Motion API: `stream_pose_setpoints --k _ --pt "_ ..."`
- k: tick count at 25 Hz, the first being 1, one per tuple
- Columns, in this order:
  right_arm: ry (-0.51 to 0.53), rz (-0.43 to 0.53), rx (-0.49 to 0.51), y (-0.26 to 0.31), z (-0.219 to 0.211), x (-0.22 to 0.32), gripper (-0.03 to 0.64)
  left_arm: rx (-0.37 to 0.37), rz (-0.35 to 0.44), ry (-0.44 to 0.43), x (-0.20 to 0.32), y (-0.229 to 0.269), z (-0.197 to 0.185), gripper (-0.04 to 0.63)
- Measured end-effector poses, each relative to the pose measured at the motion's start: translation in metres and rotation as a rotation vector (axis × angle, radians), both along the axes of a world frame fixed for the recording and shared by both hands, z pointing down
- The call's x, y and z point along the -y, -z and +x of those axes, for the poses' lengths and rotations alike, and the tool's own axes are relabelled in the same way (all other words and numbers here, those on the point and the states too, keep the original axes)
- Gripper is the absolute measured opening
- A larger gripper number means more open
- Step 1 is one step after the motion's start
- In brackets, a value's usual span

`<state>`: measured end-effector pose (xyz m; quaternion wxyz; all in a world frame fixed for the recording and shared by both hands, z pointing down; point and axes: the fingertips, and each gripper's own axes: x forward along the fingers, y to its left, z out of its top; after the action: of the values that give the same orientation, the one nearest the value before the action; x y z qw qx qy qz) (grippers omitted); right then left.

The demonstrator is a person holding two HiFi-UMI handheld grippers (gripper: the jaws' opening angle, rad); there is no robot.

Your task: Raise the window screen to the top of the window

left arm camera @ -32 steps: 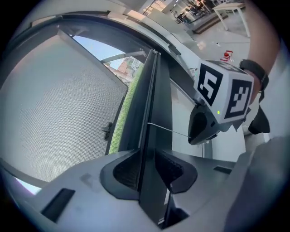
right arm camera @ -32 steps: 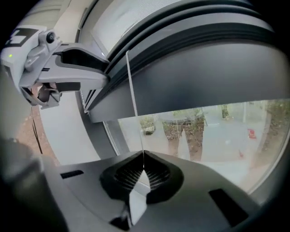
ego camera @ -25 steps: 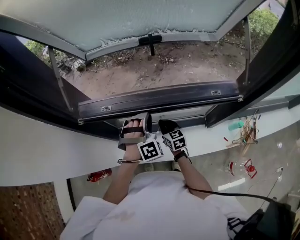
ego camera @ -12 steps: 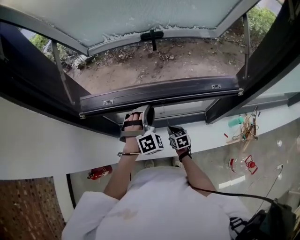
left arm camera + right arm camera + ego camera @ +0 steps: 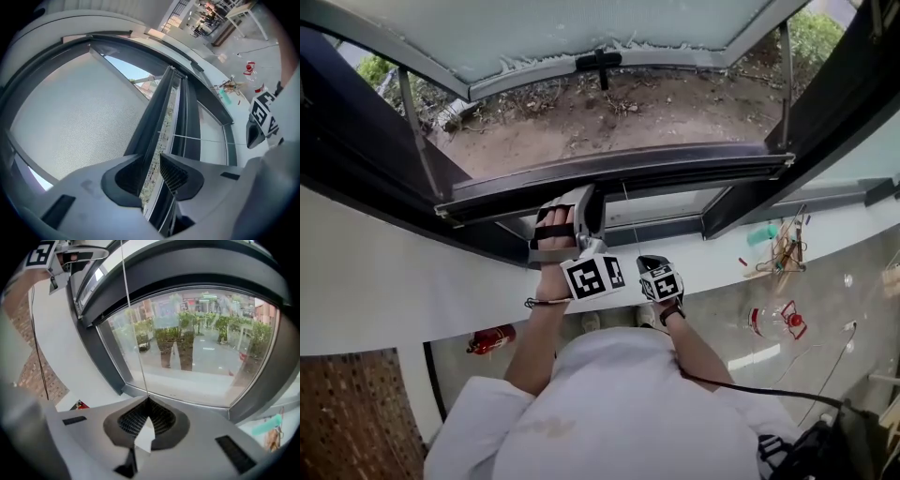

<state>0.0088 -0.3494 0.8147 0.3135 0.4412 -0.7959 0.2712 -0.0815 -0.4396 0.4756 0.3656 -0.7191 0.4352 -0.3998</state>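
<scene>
The window screen's dark bottom bar [image 5: 619,173] runs across the window opening, with its grey mesh [image 5: 70,122] stretching away to the left in the left gripper view. My left gripper [image 5: 581,202] reaches up to the bar; the bar's edge [image 5: 154,117] passes between its open jaws [image 5: 151,161], with a gap at the right pad. A thin white cord [image 5: 133,324] runs from the bar down to my right gripper [image 5: 147,401], which is shut on it. In the head view the right gripper [image 5: 649,264] sits lower, near the white sill.
The glass sash with a black handle [image 5: 598,62] is swung outward over bare ground. The white sill [image 5: 394,281] curves below the frame. Far below lie a red extinguisher [image 5: 490,338] and scattered tools [image 5: 783,248]. A black cable [image 5: 750,389] trails from my right arm.
The screen bar and my left gripper have risen together. My right gripper has come down and back towards my body with the cord in it.
</scene>
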Motion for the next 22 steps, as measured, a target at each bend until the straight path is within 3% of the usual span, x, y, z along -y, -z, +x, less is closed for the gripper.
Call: stream_pose_setpoints --k 3,5,10,12,14,15,16,22 --pt "0.043 0.038 -0.03 0.001 -0.007 -0.007 0.0 -0.088 -0.011 -0.033 -0.003 0.004 0.0 0.092" --pt "0.057 0.058 -0.04 0.003 -0.009 -0.011 0.0 -0.223 -0.032 -0.054 -0.009 0.009 -0.002 0.091" --pt "0.05 0.086 -0.005 0.011 -0.012 -0.013 0.0 -0.672 -0.172 -0.014 -0.024 0.005 -0.019 0.091" --pt "0.057 0.108 -0.007 0.014 -0.015 -0.013 0.0 -0.899 -0.207 0.027 -0.03 0.003 -0.033 0.089" --pt "0.072 0.138 -0.025 0.017 -0.019 -0.012 0.0 -1.153 -0.268 0.075 -0.034 -0.001 -0.049 0.023" --pt "0.079 0.153 -0.032 0.019 -0.02 -0.012 0.0 -1.231 -0.291 0.094 -0.036 -0.005 -0.055 0.0" --pt "0.083 0.167 -0.036 0.02 -0.021 -0.012 0.0 -1.261 -0.298 0.104 -0.038 -0.008 -0.06 0.0" --pt "0.053 0.286 -0.028 0.044 -0.018 -0.008 0.0 -1.194 -0.271 0.118 -0.044 -0.015 -0.066 0.0"
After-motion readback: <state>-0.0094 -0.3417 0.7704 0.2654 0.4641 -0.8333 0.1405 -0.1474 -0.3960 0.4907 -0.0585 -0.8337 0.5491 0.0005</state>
